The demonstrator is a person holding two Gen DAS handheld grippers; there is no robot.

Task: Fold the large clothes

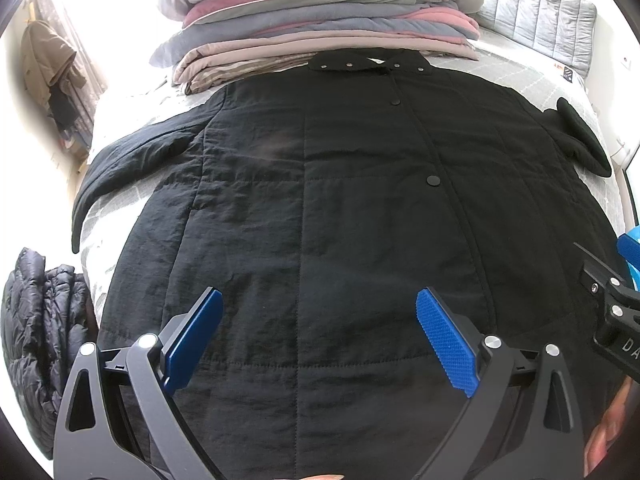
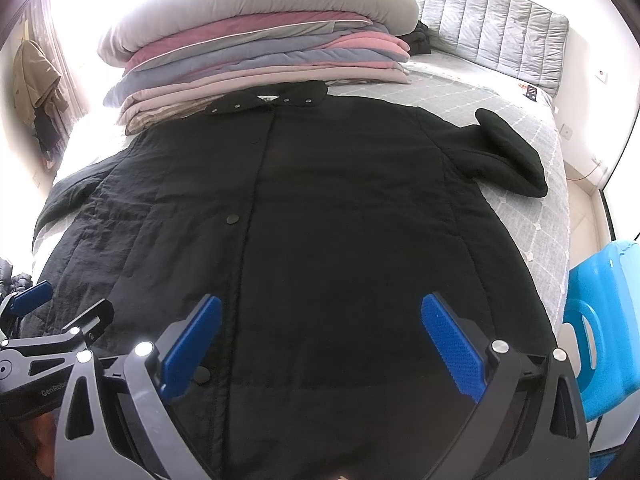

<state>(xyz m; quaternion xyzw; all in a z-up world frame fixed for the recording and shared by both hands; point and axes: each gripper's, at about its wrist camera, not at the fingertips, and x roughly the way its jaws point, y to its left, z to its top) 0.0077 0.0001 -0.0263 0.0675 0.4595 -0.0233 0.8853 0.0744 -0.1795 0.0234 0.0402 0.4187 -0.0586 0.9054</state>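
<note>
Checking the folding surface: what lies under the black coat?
The black coat lies spread on a grey checked bed cover, visible beside its sleeves. Its collar meets the stack of folded bedding. Anything beneath its body is hidden.

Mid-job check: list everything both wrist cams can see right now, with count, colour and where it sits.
coat: one, black, quilted, spread flat front-up on the bed, collar at the far end, sleeves out to both sides
stack of folded bedding: one pile, grey, pink, mauve and beige layers, just beyond the collar
bed cover: one, grey grid pattern, under the coat
headboard: one, grey padded, far right
puffer jacket: one, dark, off the bed's left side
hanging coat: one, tan, far left
plastic stool: one, blue, right of the bed
left hand-held gripper: open, above the hem
right hand-held gripper: open, above the hem
</note>
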